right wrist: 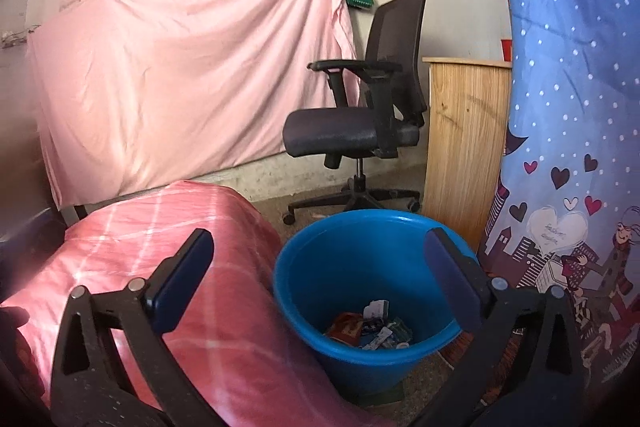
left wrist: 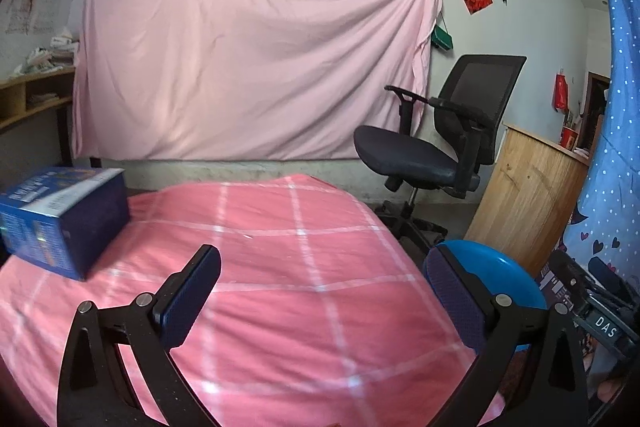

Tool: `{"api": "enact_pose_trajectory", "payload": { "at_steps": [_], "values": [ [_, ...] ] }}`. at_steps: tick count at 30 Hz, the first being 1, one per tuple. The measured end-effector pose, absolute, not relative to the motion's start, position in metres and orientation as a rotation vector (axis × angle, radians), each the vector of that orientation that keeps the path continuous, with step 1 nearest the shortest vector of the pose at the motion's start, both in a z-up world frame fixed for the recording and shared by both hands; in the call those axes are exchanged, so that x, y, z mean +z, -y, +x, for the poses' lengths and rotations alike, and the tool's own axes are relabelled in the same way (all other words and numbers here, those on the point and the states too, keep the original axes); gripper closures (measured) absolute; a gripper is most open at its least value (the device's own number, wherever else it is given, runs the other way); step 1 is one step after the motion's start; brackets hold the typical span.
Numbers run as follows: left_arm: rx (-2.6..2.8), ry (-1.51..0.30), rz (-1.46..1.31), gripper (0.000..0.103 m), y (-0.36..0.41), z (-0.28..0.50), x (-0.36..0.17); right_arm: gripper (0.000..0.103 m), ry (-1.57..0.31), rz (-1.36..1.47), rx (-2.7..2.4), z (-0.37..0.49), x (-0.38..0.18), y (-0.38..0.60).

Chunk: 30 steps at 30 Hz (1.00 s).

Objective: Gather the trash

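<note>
Both claws gape wide, empty: left claw (left wrist: 320, 287) over the pink bed (left wrist: 280, 267), right claw (right wrist: 320, 267) above a blue bin (right wrist: 320, 267) holding trash (right wrist: 372, 327).

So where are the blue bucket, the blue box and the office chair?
Bucket (right wrist: 320, 267): right wrist view, inner wall.
Box (left wrist: 96, 223): left wrist view, dark end face.
Chair (right wrist: 332, 133): right wrist view, seat cushion.

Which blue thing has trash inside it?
The round blue bucket on the floor beside the bed. Crumpled wrappers lie at its bottom. The blue box sits closed on the pink blanket, and the blue starry curtain just hangs.
</note>
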<state>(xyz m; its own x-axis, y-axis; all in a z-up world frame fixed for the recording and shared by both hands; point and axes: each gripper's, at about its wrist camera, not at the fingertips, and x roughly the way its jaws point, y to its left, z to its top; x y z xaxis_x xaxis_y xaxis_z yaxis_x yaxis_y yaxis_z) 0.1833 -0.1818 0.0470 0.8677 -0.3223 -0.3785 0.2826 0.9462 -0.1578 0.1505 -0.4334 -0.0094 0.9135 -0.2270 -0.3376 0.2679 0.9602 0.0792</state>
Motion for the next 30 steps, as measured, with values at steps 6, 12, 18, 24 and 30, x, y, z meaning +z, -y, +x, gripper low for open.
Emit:
{"api": "enact_pose_trajectory", "payload": {
  "at_steps": [6, 12, 18, 24, 30],
  "values": [
    [-0.299, -0.387, -0.096, 0.002, 0.152, 0.156, 0.051, 0.000, -0.304, 0.131, -0.247, 0.122, -0.004, 0.408],
    [-0.275, -0.370, -0.092, 0.002, 0.124, 0.127, 0.051, 0.000, -0.270, 0.110, -0.231, 0.094, 0.001, 0.380],
    [-0.246, -0.356, -0.091, 0.002, 0.095, 0.097, 0.048, 0.000, -0.234, 0.089, -0.193, 0.067, 0.005, 0.353],
    [-0.226, -0.345, -0.086, 0.002, 0.068, 0.064, 0.045, 0.000, -0.228, 0.080, -0.173, 0.043, 0.006, 0.325],
    [-0.211, -0.346, -0.093, 0.002, 0.046, 0.039, 0.040, 0.000, -0.251, 0.076, -0.172, 0.022, 0.003, 0.300]
  ]
}}
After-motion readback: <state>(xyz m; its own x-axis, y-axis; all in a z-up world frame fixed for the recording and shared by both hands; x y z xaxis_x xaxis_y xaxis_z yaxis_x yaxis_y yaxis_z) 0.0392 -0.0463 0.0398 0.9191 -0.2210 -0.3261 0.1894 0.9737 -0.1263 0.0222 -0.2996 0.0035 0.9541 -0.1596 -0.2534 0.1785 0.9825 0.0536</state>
